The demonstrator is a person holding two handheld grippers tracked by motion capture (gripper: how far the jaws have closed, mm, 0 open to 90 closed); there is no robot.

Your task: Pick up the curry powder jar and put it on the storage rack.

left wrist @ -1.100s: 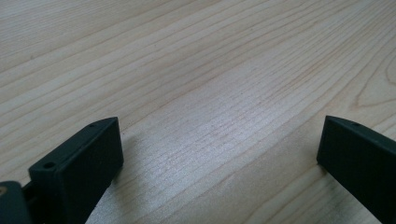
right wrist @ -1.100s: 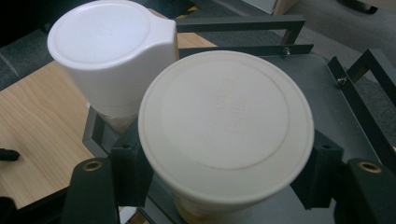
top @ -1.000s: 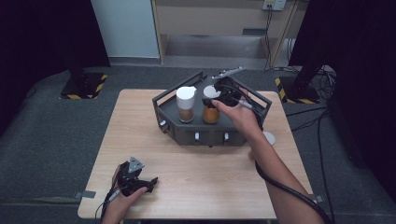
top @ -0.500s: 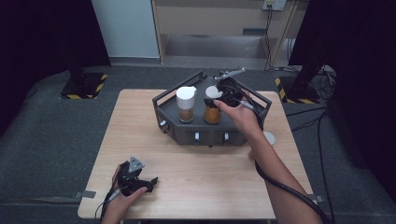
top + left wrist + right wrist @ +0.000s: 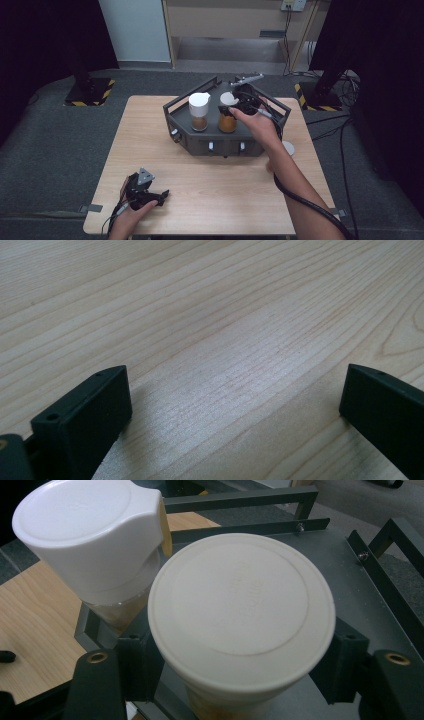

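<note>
A dark grey rack (image 5: 225, 147) stands at the back middle of the wooden table. It holds two jars of brown contents. The left jar (image 5: 199, 111) (image 5: 90, 535) has a white flip cap. The right jar (image 5: 227, 120) (image 5: 240, 605) carries a flat off-white lid. My right gripper (image 5: 239, 102) (image 5: 240, 665) reaches in from the right, its jaws pressed to both sides of that jar just under the lid. My left gripper (image 5: 161, 196) (image 5: 235, 405) rests open on the bare tabletop at the front left, with nothing between its jaws.
The rack has raised bar rails (image 5: 280, 107) around its back and sides. A small white disc (image 5: 288, 147) lies on the table right of the rack. Bare wood (image 5: 215, 190) stretches between the rack and the front edge.
</note>
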